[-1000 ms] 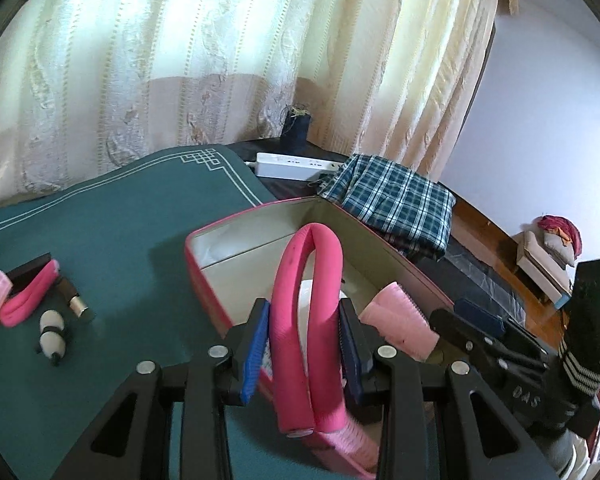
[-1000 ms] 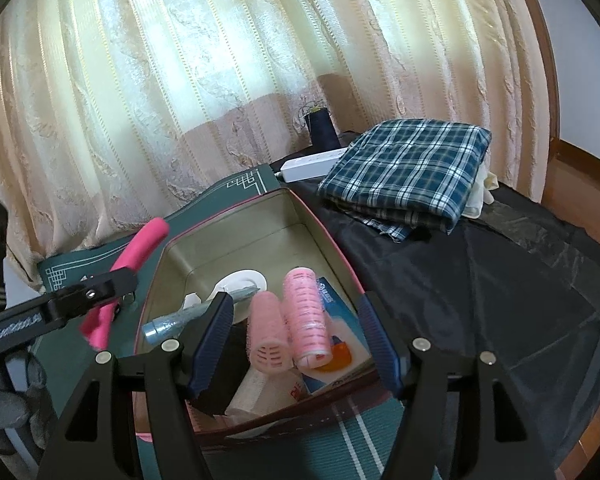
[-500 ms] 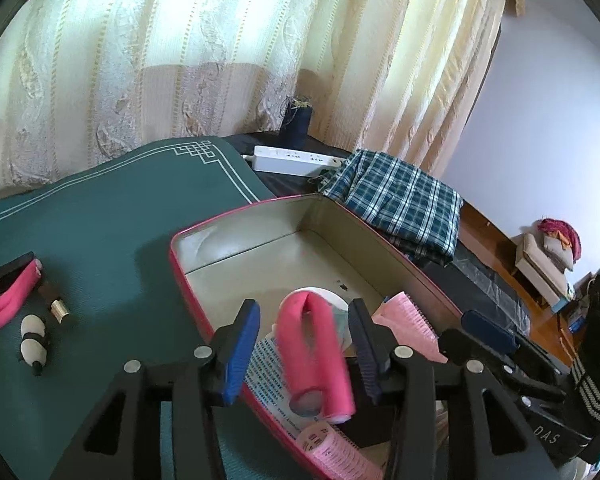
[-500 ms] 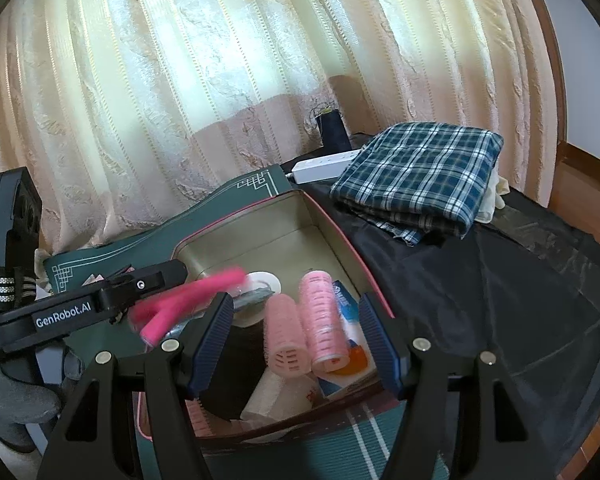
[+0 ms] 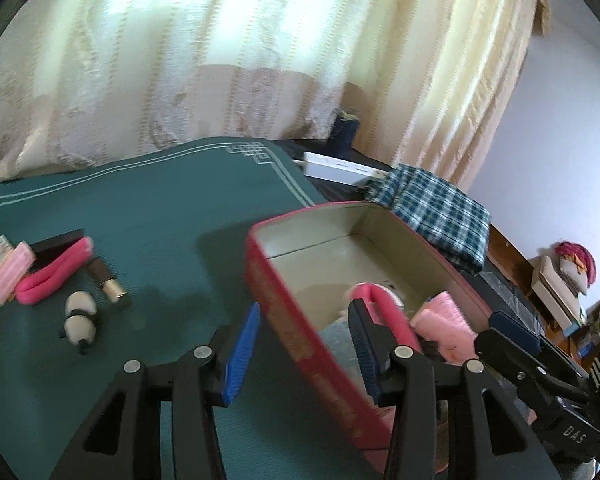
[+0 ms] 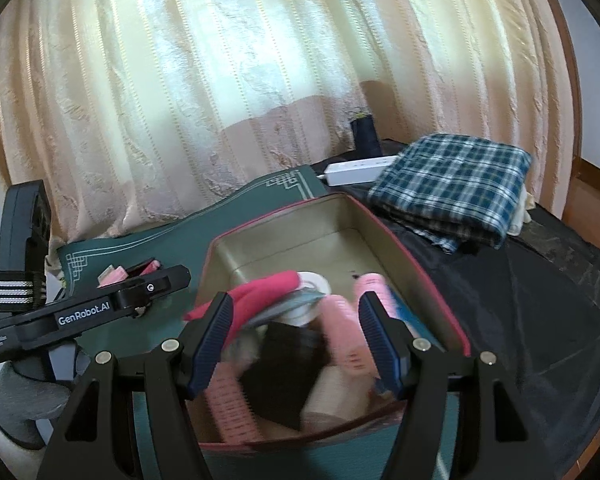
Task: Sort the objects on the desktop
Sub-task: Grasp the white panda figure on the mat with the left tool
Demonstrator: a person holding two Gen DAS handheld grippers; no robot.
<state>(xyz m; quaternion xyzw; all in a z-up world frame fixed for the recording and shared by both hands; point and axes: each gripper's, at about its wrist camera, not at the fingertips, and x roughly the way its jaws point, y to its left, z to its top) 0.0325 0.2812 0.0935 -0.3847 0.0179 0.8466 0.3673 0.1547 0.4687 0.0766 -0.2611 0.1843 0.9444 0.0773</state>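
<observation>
Pink foam band [image 5: 384,312], which my left hand-held gripper [image 5: 302,354] clamped a second ago, now lies loose inside the red tin box [image 5: 300,344]. From the left wrist I see those jaws parted with nothing pressed between them; the box's near wall stands in the gap, and the gripper has slid left of where it was. On the green mat [image 5: 140,208] of the bench a second pink band [image 5: 54,274], a pale pink clip [image 5: 10,272], a lipstick [image 5: 106,280] and a panda figure [image 5: 80,318] wait well apart from the box. The right hand-held gripper [image 5: 516,334] sits just beside the box.

From the right wrist, my right hand-held gripper [image 6: 296,340] stays wide and empty over the box, where the band [image 6: 256,296] rests on pink hair rollers [image 6: 364,320] and a black piece [image 6: 288,364]. A folded plaid cloth [image 6: 452,184] and a white power strip [image 6: 360,170] lie beyond.
</observation>
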